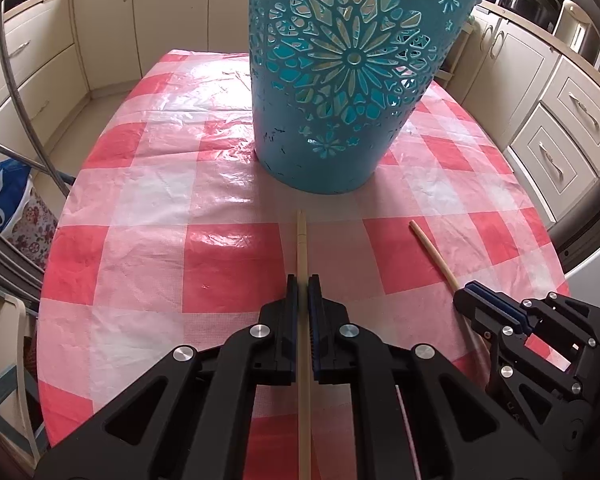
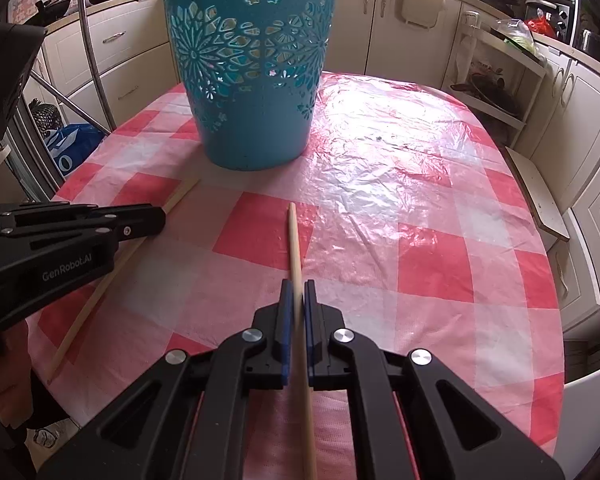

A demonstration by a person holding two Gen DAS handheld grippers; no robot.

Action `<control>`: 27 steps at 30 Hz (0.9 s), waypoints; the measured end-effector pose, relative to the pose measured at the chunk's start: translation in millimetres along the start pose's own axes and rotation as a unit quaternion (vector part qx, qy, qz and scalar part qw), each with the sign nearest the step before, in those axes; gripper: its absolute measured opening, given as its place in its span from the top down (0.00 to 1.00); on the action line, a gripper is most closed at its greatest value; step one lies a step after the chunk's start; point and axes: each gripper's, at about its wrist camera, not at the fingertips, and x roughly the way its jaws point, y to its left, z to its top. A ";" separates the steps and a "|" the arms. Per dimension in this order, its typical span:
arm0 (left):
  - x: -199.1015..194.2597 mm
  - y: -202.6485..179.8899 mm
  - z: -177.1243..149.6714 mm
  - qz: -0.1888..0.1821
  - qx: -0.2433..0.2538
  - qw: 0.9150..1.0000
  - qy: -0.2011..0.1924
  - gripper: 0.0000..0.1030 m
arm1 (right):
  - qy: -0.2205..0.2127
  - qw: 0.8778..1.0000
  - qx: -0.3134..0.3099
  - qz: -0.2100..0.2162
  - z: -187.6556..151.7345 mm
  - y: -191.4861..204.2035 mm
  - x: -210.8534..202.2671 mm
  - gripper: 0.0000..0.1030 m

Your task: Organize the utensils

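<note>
Two wooden chopsticks are in play over the red-and-white checked table (image 1: 148,208). My left gripper (image 1: 303,282) is shut on one chopstick (image 1: 301,240), whose tip points at the teal cut-out basket (image 1: 340,80). My right gripper (image 2: 299,286) is shut on the other chopstick (image 2: 294,236), which also points toward the basket (image 2: 252,72). In the left wrist view the right gripper (image 1: 472,294) holds its chopstick (image 1: 432,254) to my right. In the right wrist view the left gripper (image 2: 156,218) and its chopstick (image 2: 100,288) are to the left.
The basket stands upright at the middle of the table, a short way beyond both chopstick tips. Cream kitchen cabinets (image 1: 560,120) surround the table. A blue bag (image 2: 68,144) and a metal chair frame (image 1: 20,100) stand on the left.
</note>
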 end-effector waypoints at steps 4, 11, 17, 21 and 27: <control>-0.3 -0.6 -0.4 0.001 0.001 1.000 0.000 0.95 | 0.000 1.000 0.001 0.000 -0.2 -0.8 0.2 0.93; 0.2 -2.8 -0.4 0.004 0.003 1.000 0.000 0.94 | 0.000 1.000 0.003 0.001 0.6 1.1 0.1 0.92; 1.1 -6.1 -0.7 0.001 0.010 1.000 0.000 0.88 | 0.001 1.000 0.010 -0.002 0.1 -1.7 -0.7 0.83; 1.2 -4.6 -0.2 -0.012 0.007 1.000 0.003 0.86 | 0.000 1.000 0.020 0.000 0.7 -3.9 -1.9 0.75; 2.0 4.7 1.3 -0.041 -0.008 0.999 0.009 0.85 | 0.001 0.999 0.048 0.001 1.2 -13.4 -2.9 0.75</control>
